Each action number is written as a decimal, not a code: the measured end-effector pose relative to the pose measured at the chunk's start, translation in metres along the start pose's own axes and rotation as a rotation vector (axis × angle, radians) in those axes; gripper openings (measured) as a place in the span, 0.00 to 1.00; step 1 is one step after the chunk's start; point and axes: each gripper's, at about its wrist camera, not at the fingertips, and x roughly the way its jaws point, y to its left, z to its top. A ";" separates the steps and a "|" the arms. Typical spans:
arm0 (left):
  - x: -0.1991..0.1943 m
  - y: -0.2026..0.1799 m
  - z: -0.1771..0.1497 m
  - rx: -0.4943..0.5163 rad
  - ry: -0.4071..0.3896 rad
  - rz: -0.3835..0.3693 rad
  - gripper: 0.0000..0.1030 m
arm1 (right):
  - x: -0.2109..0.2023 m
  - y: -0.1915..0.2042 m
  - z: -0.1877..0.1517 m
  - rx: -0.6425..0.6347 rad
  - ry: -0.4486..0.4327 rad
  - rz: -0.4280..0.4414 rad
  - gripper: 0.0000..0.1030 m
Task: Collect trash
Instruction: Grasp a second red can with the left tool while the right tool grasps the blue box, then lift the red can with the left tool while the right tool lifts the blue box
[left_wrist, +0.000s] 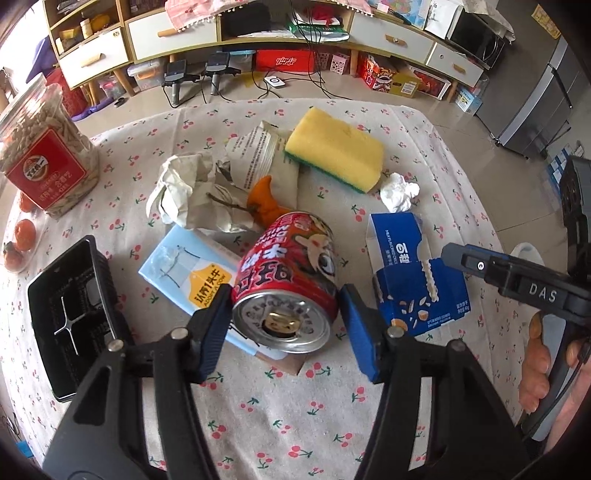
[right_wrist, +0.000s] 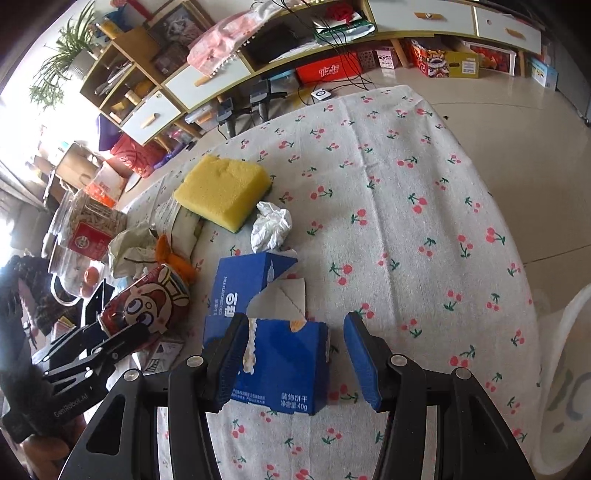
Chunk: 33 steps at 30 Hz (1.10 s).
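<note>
A red drink can (left_wrist: 284, 280) lies on its side on a light-blue milk carton (left_wrist: 184, 269), its opened top facing me. My left gripper (left_wrist: 285, 291) straddles it. The left pad touches the can, while a thin gap shows at the right pad. A torn blue biscuit box (right_wrist: 280, 354) stands between the fingers of my right gripper (right_wrist: 295, 319). The left pad sits at the box's torn edge and the right pad stands clear of it. Behind lie crumpled paper (left_wrist: 184, 192), orange peel (left_wrist: 264, 206), a printed wrapper (left_wrist: 258, 151) and a white tissue ball (left_wrist: 399, 192).
A yellow sponge (left_wrist: 336, 147) lies at the back of the cherry-print tablecloth (left_wrist: 295, 417). A seed jar (left_wrist: 44, 158) and tangerines (left_wrist: 22, 236) stand at the left, next to a black tray (left_wrist: 70, 314). A hand (left_wrist: 539, 369) holds the right gripper. A white rounded object (right_wrist: 569, 369) sits past the right edge.
</note>
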 end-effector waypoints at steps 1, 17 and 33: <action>0.000 -0.001 -0.001 0.007 -0.004 0.003 0.59 | 0.003 -0.001 0.003 0.003 0.000 0.002 0.53; -0.019 0.007 -0.008 -0.058 -0.039 -0.047 0.58 | 0.036 0.026 0.018 -0.048 0.016 0.024 0.53; -0.042 0.024 -0.006 -0.124 -0.081 -0.105 0.58 | 0.013 0.063 0.009 -0.219 -0.003 0.097 0.04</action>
